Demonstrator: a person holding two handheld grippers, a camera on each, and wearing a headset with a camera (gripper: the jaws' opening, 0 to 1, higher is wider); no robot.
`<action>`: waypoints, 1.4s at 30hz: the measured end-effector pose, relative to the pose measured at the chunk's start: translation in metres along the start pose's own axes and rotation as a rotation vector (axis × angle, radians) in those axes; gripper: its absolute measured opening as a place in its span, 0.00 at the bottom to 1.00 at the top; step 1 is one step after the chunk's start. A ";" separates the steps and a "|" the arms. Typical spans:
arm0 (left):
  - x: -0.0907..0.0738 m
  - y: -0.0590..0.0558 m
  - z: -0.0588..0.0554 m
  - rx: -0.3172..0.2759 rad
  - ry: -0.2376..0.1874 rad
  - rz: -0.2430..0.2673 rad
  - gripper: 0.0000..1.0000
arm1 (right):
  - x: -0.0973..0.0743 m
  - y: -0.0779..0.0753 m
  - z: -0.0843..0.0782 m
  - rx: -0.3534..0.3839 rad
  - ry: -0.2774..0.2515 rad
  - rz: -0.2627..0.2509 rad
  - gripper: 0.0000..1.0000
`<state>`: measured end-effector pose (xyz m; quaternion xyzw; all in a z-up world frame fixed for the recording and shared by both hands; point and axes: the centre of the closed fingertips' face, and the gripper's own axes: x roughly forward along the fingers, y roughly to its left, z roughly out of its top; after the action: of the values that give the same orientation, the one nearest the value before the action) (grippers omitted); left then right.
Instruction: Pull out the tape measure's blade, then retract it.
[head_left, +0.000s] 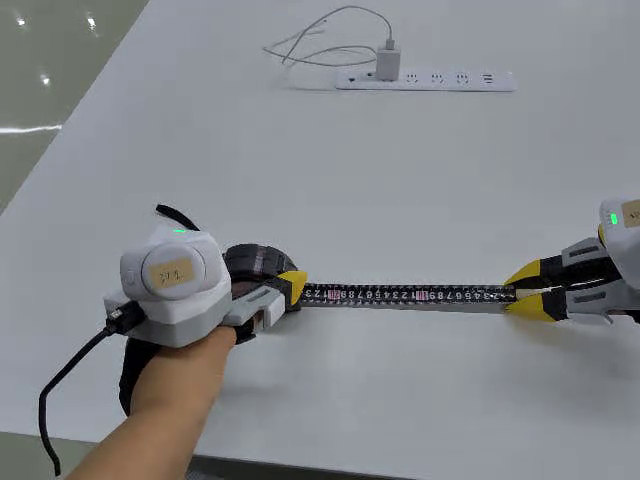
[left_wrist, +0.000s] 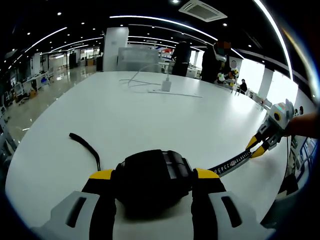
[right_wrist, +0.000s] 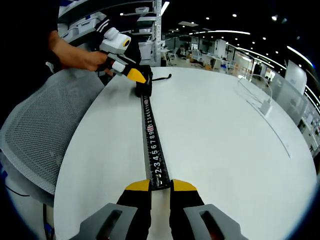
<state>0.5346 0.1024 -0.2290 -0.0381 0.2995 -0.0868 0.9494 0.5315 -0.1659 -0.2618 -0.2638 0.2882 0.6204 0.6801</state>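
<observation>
**Blade drawn out across the table, both ends held**

The tape measure's black case (head_left: 258, 270) sits on the white table (head_left: 400, 180) at the near left. The left gripper (left_wrist: 155, 174) has its jaws pressed against the two sides of the case. The blade (head_left: 410, 295) runs right along the tabletop to the right gripper (head_left: 527, 291), whose jaws pinch the blade's tip.

Handling, as judged:
- The case looks hard, compact and easy to clamp by its flat sides.
- The blade looks thin, springy and light.
- It would likely kink if bent sideways, and snap back if let go.
- The end tip is the sound place to hold it, and the return should be fed slowly.

The right gripper view shows the numerals and the blade lying flat. The left gripper view shows a black strap (left_wrist: 85, 145) lying left of the case. The head view shows a power strip (head_left: 425, 79) at the far edge.
</observation>
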 end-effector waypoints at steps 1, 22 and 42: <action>0.000 0.000 0.000 0.001 -0.001 0.001 0.56 | 0.000 0.000 0.000 0.001 0.000 0.000 0.09; 0.000 0.001 0.000 0.013 -0.006 -0.002 0.53 | 0.006 0.003 0.006 -0.011 0.003 0.002 0.09; 0.000 0.001 0.001 0.015 -0.010 -0.004 0.53 | 0.021 0.007 0.022 -0.013 -0.014 0.019 0.09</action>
<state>0.5352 0.1032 -0.2284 -0.0318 0.2942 -0.0909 0.9509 0.5277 -0.1350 -0.2621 -0.2611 0.2822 0.6304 0.6744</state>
